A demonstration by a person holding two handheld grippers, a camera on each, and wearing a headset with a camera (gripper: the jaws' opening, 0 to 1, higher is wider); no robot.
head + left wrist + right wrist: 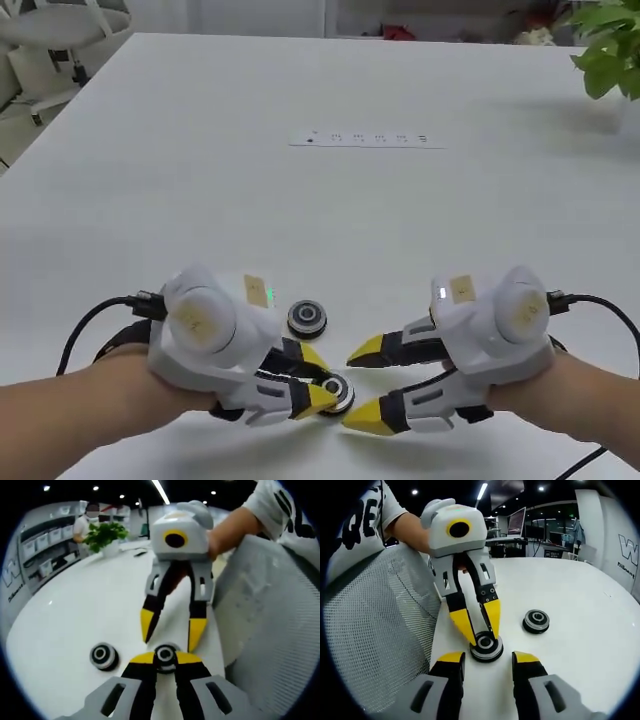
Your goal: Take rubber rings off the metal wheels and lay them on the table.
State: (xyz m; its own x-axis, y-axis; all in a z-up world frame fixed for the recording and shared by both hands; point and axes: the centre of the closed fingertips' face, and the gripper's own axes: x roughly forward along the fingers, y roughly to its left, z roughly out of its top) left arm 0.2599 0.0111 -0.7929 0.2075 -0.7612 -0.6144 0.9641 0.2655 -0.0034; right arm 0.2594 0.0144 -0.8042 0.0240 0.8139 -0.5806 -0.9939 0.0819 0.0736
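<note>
Left gripper pinching metal wheel, right gripper jaws wide, empty, wall letter W

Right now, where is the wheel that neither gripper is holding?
In the head view the free wheel lies on the table, just beyond the left gripper, whose tongs grip the other wheel.
</note>
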